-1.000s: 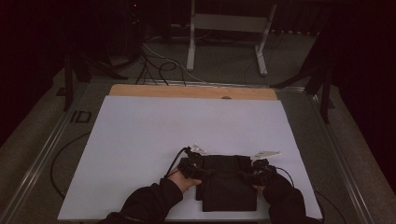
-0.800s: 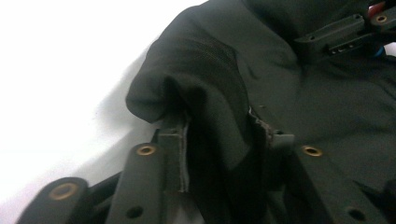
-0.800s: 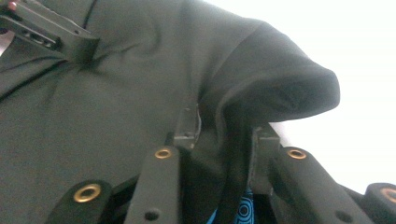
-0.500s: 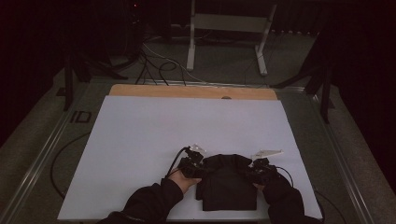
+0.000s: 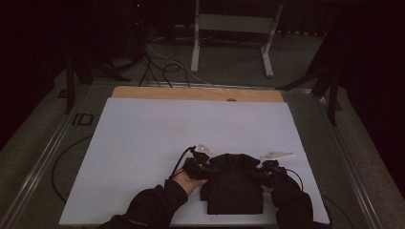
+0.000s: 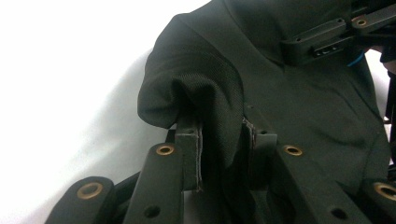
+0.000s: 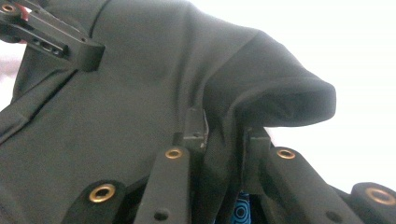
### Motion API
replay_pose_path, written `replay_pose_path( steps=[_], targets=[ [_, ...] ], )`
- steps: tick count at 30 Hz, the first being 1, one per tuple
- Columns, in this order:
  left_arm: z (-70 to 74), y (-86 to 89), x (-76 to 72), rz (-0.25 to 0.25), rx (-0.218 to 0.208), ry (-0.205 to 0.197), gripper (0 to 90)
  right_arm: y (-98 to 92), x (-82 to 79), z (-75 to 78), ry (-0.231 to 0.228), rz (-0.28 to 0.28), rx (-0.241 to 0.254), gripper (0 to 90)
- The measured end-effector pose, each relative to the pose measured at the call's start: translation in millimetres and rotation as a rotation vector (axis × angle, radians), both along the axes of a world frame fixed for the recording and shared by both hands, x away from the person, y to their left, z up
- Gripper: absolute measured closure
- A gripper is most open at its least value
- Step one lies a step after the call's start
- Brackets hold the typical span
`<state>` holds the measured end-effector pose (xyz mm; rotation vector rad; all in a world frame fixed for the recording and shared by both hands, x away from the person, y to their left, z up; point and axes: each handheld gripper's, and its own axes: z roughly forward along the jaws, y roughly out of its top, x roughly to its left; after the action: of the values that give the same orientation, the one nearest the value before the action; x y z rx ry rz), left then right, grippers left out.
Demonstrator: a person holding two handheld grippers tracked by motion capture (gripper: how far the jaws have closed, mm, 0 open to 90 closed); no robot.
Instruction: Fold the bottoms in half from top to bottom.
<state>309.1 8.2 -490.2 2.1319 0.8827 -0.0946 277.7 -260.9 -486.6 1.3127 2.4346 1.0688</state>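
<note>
both tongs are clamped on fabric right now. the left tongs (image 6: pixel 223 140) have just been closing, and a bunched fold of the black woven cloth garment (image 6: pixel 289 93) sits pinched between the pads. same on the other side: the right tongs (image 7: pixel 224 135) have just been closing too, with a ridge of that cloth caught between them. from the high view the left tongs (image 5: pixel 198 164) and right tongs (image 5: pixel 270 169) hold the two far corners of the garment (image 5: pixel 234 188), which lies folded near the front edge of the white-covered desk (image 5: pixel 143 143), a bit right of the middle.

what worries me: each grip looks like it has only a thin pinch of a thick fold, so if the hands lift or pull apart unevenly, one side could slip out and the fold would flop open. also can't tell how many layers each side caught. grabbing just the top layer would peel it off instead of moving the whole stack. and it's close to the front edge, so dragging it nearer could send it off.
</note>
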Motion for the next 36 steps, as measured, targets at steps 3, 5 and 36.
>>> replay_pose_path(
  steps=[3,5,36],
  targets=[
    [6.3,-0.3,0.2,0.0,-0.015,-0.008,73.0,-1.5,-0.5,4.6,-0.017,-0.011,0.008,77.6],
    [9.8,-0.3,0.4,-0.002,-0.02,-0.014,73.0,-2.6,-1.1,8.6,-0.031,-0.014,0.019,77.6],
    [67.6,16.6,10.6,-0.002,-0.084,-0.114,73.4,1.4,12.4,58.8,-0.144,-0.009,0.072,77.6]
  ],
)
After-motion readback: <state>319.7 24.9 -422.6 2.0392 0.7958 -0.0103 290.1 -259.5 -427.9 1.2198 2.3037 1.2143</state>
